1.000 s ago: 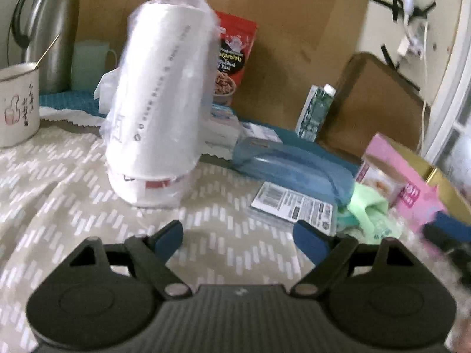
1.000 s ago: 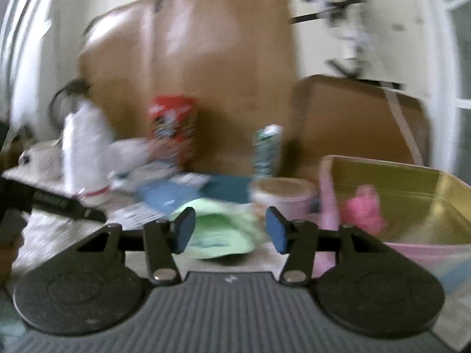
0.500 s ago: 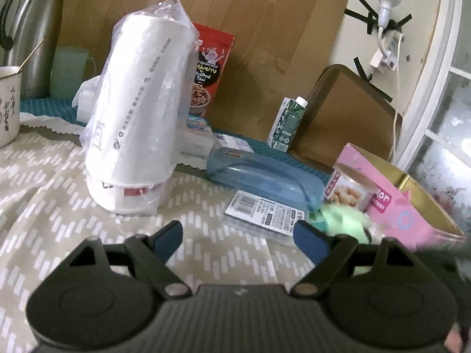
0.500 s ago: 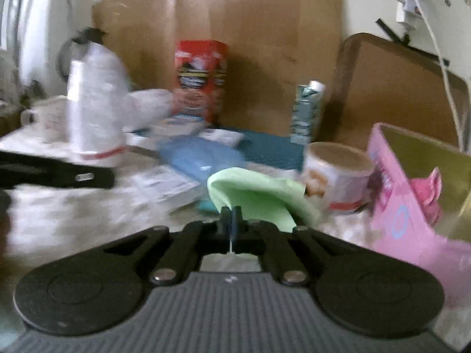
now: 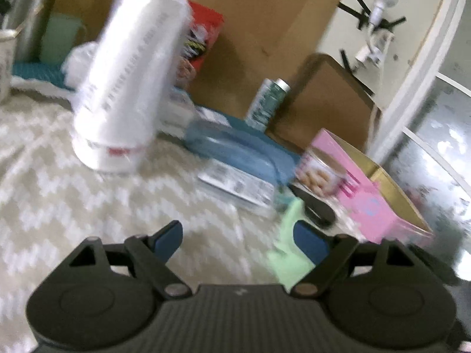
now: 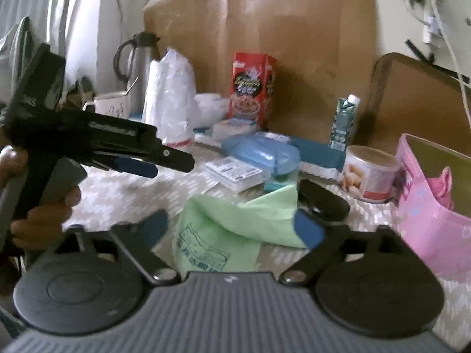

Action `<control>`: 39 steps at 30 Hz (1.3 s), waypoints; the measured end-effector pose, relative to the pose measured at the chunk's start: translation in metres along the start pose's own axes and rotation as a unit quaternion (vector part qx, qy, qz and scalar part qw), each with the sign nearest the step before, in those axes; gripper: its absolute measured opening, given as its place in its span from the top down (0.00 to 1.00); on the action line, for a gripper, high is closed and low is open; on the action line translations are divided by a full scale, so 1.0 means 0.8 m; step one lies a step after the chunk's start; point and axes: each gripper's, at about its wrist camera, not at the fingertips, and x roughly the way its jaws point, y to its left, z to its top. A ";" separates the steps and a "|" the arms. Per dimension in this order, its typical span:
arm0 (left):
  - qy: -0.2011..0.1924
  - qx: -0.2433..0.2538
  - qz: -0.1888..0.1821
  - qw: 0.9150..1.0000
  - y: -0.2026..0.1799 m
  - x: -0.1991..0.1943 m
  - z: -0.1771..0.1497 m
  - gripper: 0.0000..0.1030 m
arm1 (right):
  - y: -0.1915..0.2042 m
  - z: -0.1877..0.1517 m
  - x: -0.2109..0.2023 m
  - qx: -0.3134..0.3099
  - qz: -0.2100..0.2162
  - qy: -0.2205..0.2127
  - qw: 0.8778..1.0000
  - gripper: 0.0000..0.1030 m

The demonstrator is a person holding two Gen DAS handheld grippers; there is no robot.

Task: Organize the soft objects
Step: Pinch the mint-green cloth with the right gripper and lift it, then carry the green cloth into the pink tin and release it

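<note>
Right tongs (image 6: 235, 229): jaws opening, wide apart, nothing gripped; the green cloth (image 6: 235, 229) lies rumpled on the counter (image 6: 123, 194) between and just beyond the blue pads, which do not press it.
Left tongs (image 5: 238, 241): wide, empty, over bare patterned cover; the cloth sits just behind its right pad.
Risk: a close on one loose fold would likely drag the cloth, not lift it, and it may snag the black object (image 6: 323, 200) touching its far edge. A sweep right could knock the snack tin (image 6: 368, 173) standing near the pink box (image 6: 426, 206).
Right view only: pink soft item (image 6: 441, 188) already inside the box; the hand (image 6: 44, 214) holding the left tongs.
Left view only: teal mug (image 5: 59, 41), far left; the view is blurred.
</note>
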 end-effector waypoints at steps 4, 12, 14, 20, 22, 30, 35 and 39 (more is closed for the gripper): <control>0.024 0.008 -0.035 0.999 -0.023 0.000 -0.005 0.17 | -0.002 -0.002 0.031 -0.066 0.002 0.045 0.997 0.03; 0.084 0.028 -0.028 0.996 -0.053 0.029 -0.018 0.33 | -0.032 -0.004 0.051 -0.014 0.061 0.069 0.996 0.25; 0.082 0.029 -0.032 0.996 -0.058 0.032 -0.018 0.43 | -0.026 -0.005 0.041 -0.013 0.078 0.058 0.995 0.69; 0.081 0.057 -0.062 0.993 -0.097 0.035 -0.007 0.57 | -0.010 -0.016 0.022 -0.020 0.048 0.027 0.998 0.94; 0.065 0.084 -0.075 0.992 -0.121 0.031 0.002 0.57 | -0.016 -0.015 0.006 -0.015 0.029 0.000 0.999 0.94; 0.010 0.180 -0.154 0.972 -0.246 0.046 0.042 0.57 | -0.071 0.004 -0.066 0.012 -0.123 -0.135 0.983 0.94; -0.020 0.221 -0.168 0.961 -0.315 0.085 0.046 0.51 | -0.129 0.008 -0.094 0.048 -0.219 -0.171 0.959 0.94; -0.007 0.229 -0.118 0.966 -0.335 0.132 0.037 0.42 | -0.193 0.001 -0.080 0.103 -0.277 -0.133 0.946 0.94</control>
